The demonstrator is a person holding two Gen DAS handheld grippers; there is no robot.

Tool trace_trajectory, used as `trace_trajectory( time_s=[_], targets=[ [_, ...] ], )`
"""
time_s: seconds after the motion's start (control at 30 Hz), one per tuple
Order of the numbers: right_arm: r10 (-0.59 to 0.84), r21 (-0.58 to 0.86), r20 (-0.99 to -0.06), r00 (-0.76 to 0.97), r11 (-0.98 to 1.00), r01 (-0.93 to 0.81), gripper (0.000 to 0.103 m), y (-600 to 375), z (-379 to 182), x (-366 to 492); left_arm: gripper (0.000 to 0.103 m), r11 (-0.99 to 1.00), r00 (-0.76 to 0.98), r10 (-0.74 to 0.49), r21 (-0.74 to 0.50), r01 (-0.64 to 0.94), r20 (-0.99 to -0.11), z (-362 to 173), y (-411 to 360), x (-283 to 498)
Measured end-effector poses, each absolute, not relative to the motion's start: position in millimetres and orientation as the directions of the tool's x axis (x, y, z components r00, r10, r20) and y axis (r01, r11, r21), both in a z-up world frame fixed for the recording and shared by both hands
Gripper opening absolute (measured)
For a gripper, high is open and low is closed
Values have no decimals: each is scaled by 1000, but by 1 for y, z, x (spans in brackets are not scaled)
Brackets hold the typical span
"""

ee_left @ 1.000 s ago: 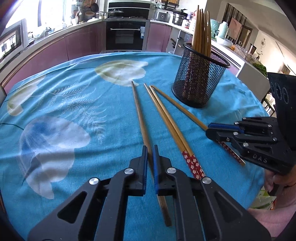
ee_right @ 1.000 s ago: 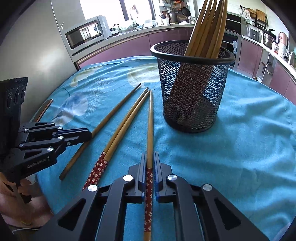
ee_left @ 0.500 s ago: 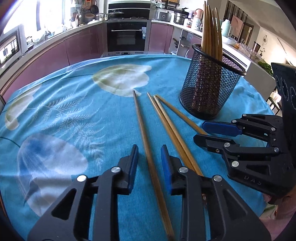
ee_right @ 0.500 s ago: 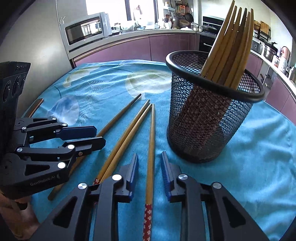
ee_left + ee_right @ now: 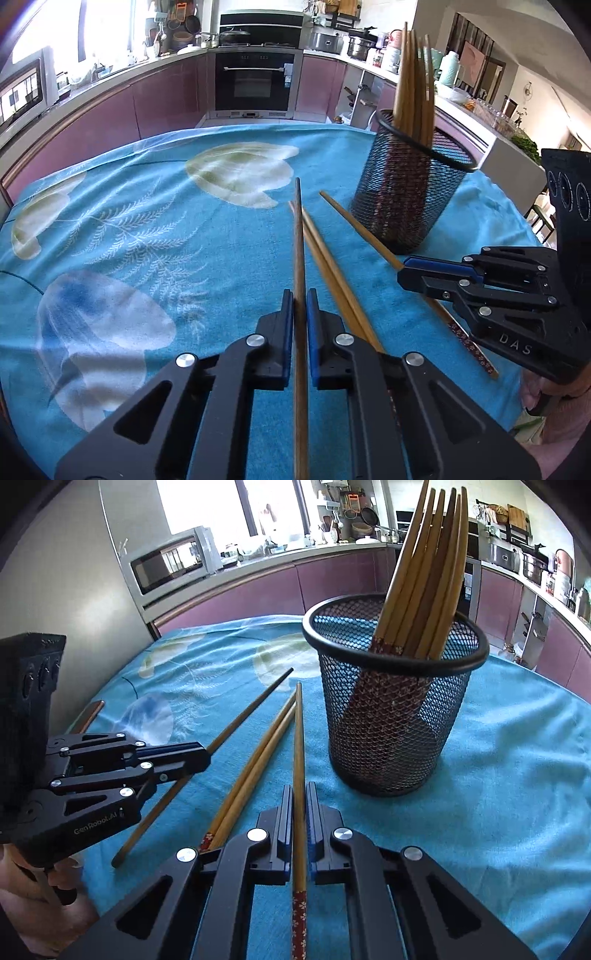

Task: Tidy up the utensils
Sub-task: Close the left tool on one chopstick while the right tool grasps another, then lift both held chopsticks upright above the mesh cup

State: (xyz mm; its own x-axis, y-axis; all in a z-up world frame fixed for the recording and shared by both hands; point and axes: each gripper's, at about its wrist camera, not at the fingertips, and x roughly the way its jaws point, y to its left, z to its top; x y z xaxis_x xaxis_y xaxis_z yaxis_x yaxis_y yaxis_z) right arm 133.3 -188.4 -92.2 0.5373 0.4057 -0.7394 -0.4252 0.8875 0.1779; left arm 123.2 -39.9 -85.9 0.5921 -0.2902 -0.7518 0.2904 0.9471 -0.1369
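**Both tongs clamped on one chopstick each**

Left tongs (image 5: 300, 295): closed on a plain dark wooden chopstick (image 5: 299, 236). Stick runs straight out between the pads, tip raised off the cloth and crossing over the pair next to it.

Right tongs (image 5: 299, 790): closed on a chopstick with a red floral handle (image 5: 298, 746); floral end sits behind the pads, bare tip points toward the holder.

Between the two held sticks: a pair of light chopsticks (image 5: 255, 768) lying side by side, touching, flat on the surface (image 5: 517, 775), which has a blue printed cloth over it.

Black mesh holder (image 5: 391, 720) stands upright, just right of the right-hand stick. It contains a bundle of chopsticks (image 5: 424, 572) leaning on the far rim.
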Motion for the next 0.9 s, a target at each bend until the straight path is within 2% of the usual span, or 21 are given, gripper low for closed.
trace_trajectory(
  time_s=[0.17, 0.4, 0.5, 0.67, 0.73, 0.77, 0.9],
  targets=[
    [454, 206, -731, 509, 859, -469, 6, -183, -89, 126, 8, 937, 569, -319, -163, 309, -758, -90, -39, 118],
    [442, 191, -765, 468, 850, -491, 6, -169, -99, 130, 8, 928, 539, -330, -160, 337, -775, -98, -42, 113],
    [412, 166, -779, 473, 863, -477, 8, -167, -104, 134, 18, 929, 531, -319, -148, 339, -785, -102, -44, 118],
    [409, 157, -780, 473, 861, -484, 8, -165, -105, 136, 18, 926, 531, -317, -136, 352, -786, -102, -49, 126],
    [416, 165, -776, 474, 859, -485, 6, -167, -104, 135, 14, 929, 533, -309, -130, 347, -788, -101, -50, 128],
    [421, 168, -771, 478, 858, -485, 6, -168, -102, 134, 8, 929, 533, -307, -128, 346, -788, -100, -51, 128],
    [444, 175, -735, 512, 854, -489, 6, -176, -87, 126, 8, 932, 557, -302, -118, 342, -774, -91, -50, 124]
  ],
)
